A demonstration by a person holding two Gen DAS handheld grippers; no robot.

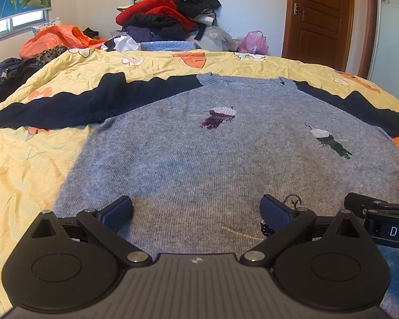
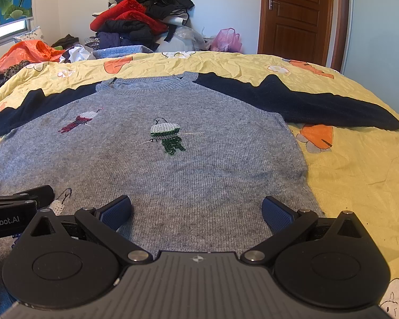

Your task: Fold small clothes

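Note:
A small grey knit sweater [image 1: 199, 154] [image 2: 173, 175] with navy sleeves [image 1: 74, 103] [image 2: 306, 103] lies flat, face up, on the yellow bedspread, both sleeves spread outward. It carries embroidered birds, one maroon [image 1: 219, 117] [image 2: 78, 123] and one green [image 1: 329, 142] [image 2: 167, 138]. My left gripper [image 1: 196, 212] is open over the hem on the sweater's left half, with nothing between its fingers. My right gripper [image 2: 196, 212] is open over the hem on the right half, also holding nothing. Each gripper shows at the other view's edge.
The yellow flowered bedspread [image 1: 18, 164] [image 2: 359, 175] extends to both sides of the sweater. A heap of clothes [image 1: 167, 13] [image 2: 141, 18] and plastic bags [image 1: 55, 40] sit behind the bed. A brown door [image 1: 319, 18] [image 2: 298, 13] stands at the back right.

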